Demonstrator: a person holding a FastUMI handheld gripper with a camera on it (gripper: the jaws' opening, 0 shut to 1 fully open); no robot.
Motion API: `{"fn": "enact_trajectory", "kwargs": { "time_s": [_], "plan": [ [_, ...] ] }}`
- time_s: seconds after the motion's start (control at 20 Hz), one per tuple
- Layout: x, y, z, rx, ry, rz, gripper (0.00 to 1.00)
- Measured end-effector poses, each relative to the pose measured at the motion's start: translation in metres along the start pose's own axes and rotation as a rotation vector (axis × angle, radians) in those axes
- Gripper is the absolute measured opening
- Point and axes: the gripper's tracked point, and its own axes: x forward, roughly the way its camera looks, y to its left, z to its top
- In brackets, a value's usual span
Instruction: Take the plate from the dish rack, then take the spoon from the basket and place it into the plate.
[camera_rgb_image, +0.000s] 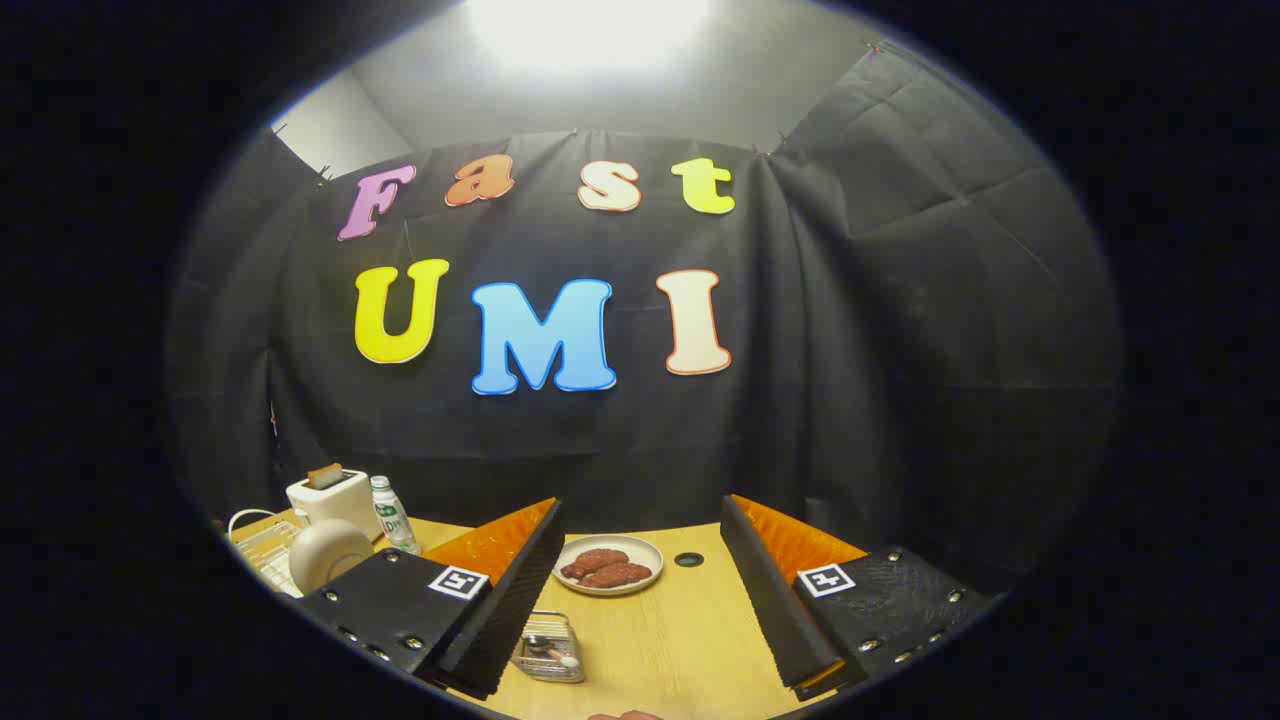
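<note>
The tool (640, 590) hangs above the wooden desk (680, 640) with its two black fingers (770, 590) spread wide apart and nothing between them but bare desk. Just beside the left finger, toward the desk's near edge, stands a small wire basket (548, 647) with the spoon (556, 655) lying in it. Beyond the fingers, near the desk's far edge, sits a pale dish (608, 565) holding two reddish-brown pieces of food (606, 569), with a dark round hole (688, 559) in the desk close beside it. Toward the desk's far left corner are the white dish rack (262, 550), the cream plate (328, 555) standing upright in it, a white toaster (330, 497) with a slice sticking up, and a small clear bottle (392, 513) next to the toaster.
</note>
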Motion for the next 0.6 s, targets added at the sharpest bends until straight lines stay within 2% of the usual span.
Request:
{"fn": "enact_trajectory", "kwargs": {
  "time_s": [0.3, 0.6],
  "plan": [
    [-0.02, 0.067, 0.036, 0.048, 0.002, 0.005, 0.96],
    [-0.015, 0.105, 0.037, 0.067, 0.062, 0.056, 0.97]
  ]
}}
